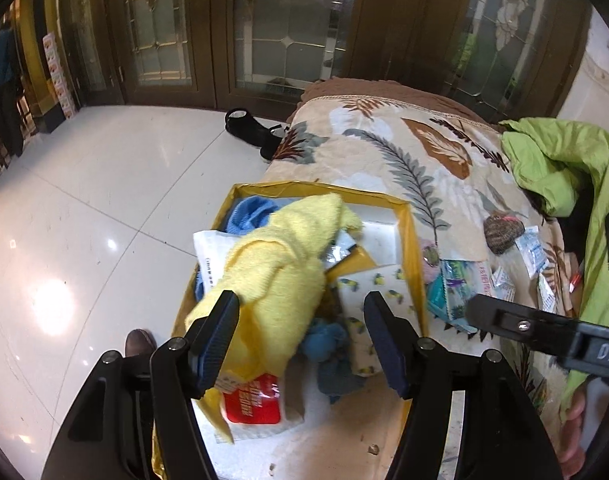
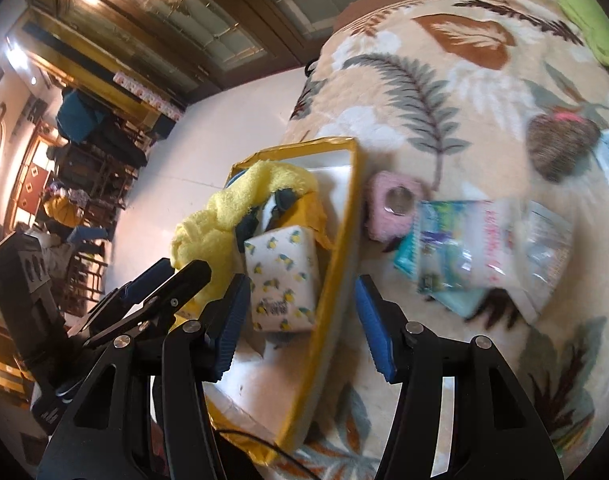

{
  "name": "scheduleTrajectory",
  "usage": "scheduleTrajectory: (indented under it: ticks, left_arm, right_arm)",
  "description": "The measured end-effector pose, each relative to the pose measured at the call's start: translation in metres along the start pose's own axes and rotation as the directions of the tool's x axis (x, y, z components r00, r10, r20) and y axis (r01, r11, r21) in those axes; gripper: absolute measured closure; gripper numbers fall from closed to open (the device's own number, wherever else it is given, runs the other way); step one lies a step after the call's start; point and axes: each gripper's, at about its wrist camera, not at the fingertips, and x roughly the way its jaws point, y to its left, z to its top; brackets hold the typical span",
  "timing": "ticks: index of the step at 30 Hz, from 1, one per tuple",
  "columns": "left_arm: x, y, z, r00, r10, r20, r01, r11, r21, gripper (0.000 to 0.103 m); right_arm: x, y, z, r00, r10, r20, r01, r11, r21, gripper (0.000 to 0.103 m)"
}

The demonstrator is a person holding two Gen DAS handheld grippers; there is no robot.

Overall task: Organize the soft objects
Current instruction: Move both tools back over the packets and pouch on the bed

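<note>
Right wrist view, blurred packets point(image 2: 476, 248), half-buried blue cloth point(image 1: 246, 214)

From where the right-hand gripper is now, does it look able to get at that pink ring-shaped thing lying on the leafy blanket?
Probably yes. The right gripper is open and empty, and the pink ring lies uncovered on the blanket, just outside the yellow box's rim. Only a plastic packet beside it crowds one edge.

Your surface: leaf-print blanket point(image 1: 404, 152) | on it: yellow-rimmed box point(image 1: 409, 240), pink pad point(image 2: 384, 210), plastic packets point(image 2: 476, 248), knitted ball point(image 1: 503, 229), green jacket point(image 1: 560, 164)
</note>
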Motion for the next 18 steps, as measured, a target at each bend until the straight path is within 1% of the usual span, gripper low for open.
scheduleTrajectory:
  ticks: [6,14,18]
  left_arm:
    - [-0.002,-0.025,-0.005,1.000,-0.024,-0.005,0.024,0.999,0.022,0.038]
    - [-0.008,-0.064,-0.014,0.999,-0.040,-0.006,0.041,0.995,0.086,0.038]
    - [-0.009,-0.085,-0.016,0.999,-0.050,-0.004,0.050,0.992,0.118,0.038]
  right_arm:
    - [-0.033,-0.033,-0.016,0.999,-0.009,0.034,0.007,0.999,0.049,0.048]
    - [-0.076,-0.086,-0.035,0.995,-0.042,0.089,0.028,0.987,0.156,0.048]
    - [-0.091,-0.102,-0.040,0.992,-0.054,0.112,0.032,0.981,0.191,0.048]
